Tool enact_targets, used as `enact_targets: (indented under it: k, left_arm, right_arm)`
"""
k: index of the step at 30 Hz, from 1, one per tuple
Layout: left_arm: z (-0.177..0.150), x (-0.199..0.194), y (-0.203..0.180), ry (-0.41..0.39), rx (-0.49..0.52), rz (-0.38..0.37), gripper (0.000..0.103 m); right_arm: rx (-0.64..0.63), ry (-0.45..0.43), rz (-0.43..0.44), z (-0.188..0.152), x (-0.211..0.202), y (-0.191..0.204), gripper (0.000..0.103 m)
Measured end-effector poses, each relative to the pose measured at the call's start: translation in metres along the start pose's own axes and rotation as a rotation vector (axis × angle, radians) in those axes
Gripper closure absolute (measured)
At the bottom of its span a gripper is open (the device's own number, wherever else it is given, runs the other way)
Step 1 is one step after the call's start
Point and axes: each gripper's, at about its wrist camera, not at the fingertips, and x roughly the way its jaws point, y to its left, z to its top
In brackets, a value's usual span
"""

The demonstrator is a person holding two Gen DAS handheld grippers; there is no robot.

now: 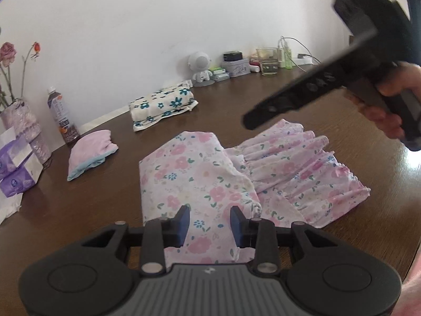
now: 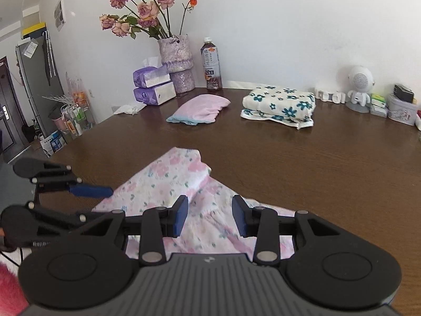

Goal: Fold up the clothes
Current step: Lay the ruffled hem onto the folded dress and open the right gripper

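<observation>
A pink floral garment [image 1: 210, 181] lies partly folded on the brown table [image 1: 105, 210], its ruffled part spread to the right. It also shows in the right wrist view [image 2: 168, 184]. My left gripper [image 1: 209, 223] is open over the garment's near edge, holding nothing. My right gripper [image 2: 210, 216] is open just above the garment. In the left wrist view the right gripper [image 1: 252, 122] hangs tilted above the garment's far right. In the right wrist view the left gripper [image 2: 105, 192] sits at the garment's left edge.
A folded blue-flowered cloth [image 1: 163, 106] and a folded pink garment [image 1: 89, 152] lie further back. A drink bottle [image 1: 61, 117], a vase of roses [image 2: 176, 63], tissue packs [image 2: 154, 87], a small white fan [image 2: 359, 87], tins and a glass [image 1: 268, 62] line the wall.
</observation>
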Motion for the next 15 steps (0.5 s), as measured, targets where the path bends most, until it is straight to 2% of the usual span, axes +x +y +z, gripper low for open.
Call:
enact_targets:
  k: [2,6,8,10,15]
  left_arm:
    - [-0.002,0.009,-0.004,0.015,0.043,-0.032,0.080]
    - [-0.004,0.020,-0.008,0.031,0.135,-0.076,0.085]
    - [-0.005,0.022,-0.006,0.027,0.163,-0.106,0.085]
    - [-0.006,0.024,-0.004,0.022,0.184,-0.135,0.085]
    - [-0.010,0.020,0.007,-0.015,0.179,-0.211,0.084]
  right_arm:
    - [0.018,0.012,0.016,0.012,0.023,0.002,0.066]
    - [0.045,0.048,0.020,0.021,0.065,0.009,0.066]
    - [0.061,0.063,-0.011,0.019,0.082,0.011,0.071]
    - [0.074,0.060,-0.053,0.016,0.091,0.009,0.083]
    - [0.125,0.070,-0.118,0.006,0.101,0.006,0.087]
